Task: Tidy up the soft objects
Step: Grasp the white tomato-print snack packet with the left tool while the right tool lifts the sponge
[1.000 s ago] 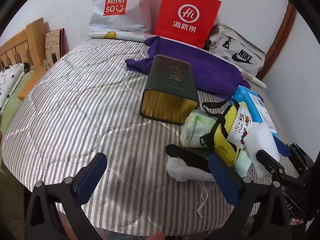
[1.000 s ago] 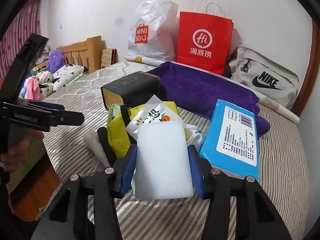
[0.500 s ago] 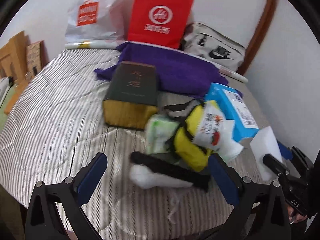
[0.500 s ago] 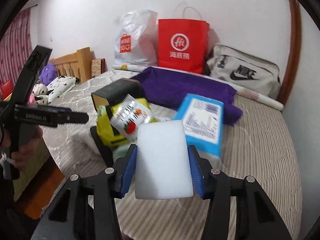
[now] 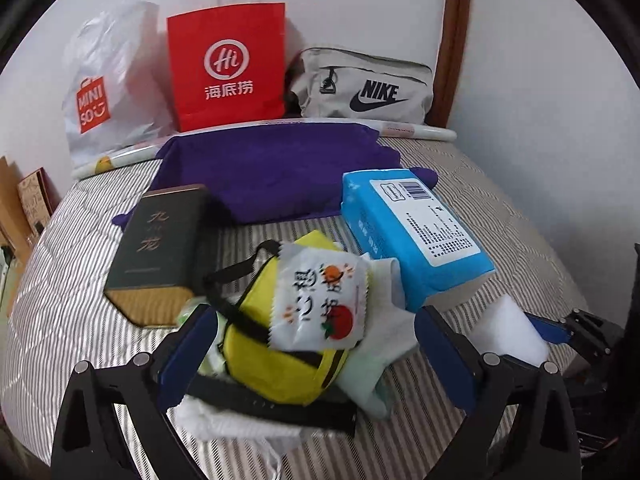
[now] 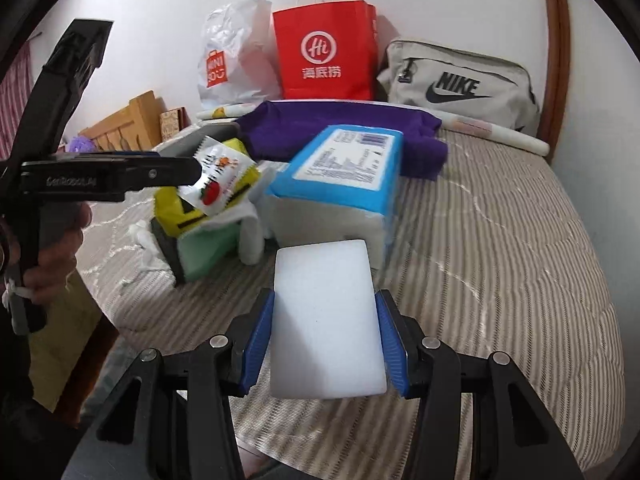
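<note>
1. Firstly, we count one striped bed, carrying one purple cloth.
2. We count three bags at the wall: one red paper bag, one white plastic bag, one grey sports bag.
3. We note one blue tissue pack, one dark tin, one yellow pouch and one snack packet.
4. The right gripper clamps one white sponge above the bed, pads on both sides.
5. The left gripper stands wide, empty, its fingers flanking the pouch.
</note>
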A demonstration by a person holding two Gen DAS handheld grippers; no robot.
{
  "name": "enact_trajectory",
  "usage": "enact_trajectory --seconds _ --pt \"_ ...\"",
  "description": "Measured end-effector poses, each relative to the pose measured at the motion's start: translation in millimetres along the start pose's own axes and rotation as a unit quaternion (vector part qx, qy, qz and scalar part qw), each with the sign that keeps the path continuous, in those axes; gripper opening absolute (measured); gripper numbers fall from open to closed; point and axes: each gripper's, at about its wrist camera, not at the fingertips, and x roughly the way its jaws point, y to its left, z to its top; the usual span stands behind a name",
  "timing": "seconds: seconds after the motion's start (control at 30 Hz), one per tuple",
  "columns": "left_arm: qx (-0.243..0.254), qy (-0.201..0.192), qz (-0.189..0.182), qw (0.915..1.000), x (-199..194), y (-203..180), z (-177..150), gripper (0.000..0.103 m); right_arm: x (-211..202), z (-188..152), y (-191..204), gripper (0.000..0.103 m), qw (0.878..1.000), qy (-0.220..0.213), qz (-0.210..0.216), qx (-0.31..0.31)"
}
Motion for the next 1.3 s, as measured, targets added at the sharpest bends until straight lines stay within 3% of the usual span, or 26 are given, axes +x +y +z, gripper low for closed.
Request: enact_trajectory --seconds 0.17,0.37,0.47,0.6,0.7,0.93,1.3 --pt "-0.004 0.011 0.021 0.9997 19 -5 2 0.092 5 -7 -14 0.050 1.000 0.002 0.002 0.031" --pt "0.039 0.011 0.079 0.9960 34 -19 0 0.090 17 -10 -8 0.050 1.000 -0.003 0.002 0.026" --pt "0.046 0.013 0.094 0.9945 39 -19 -1 0.080 22 -10 -5 0.050 1.000 -0.007 -0.002 0.018" --pt "0.032 0.018 0.062 0.9974 38 -15 1 0.060 28 -10 -6 0.052 1.000 -0.004 0.004 0.022" --pt "0.040 0.016 0.062 0.9971 34 -18 -1 0.052 31 -11 -5 0.052 1.000 0.000 0.002 0.022" --pt "0.009 0.013 -0.001 0.9999 20 -8 -6 0.050 35 -14 -4 0.053 1.000 0.004 -0.005 0.013" --pt "-0.030 -0.011 0.001 0.9995 -6 23 -7 0.049 43 -7 -4 0.053 1.000 0.001 -0.009 0.027"
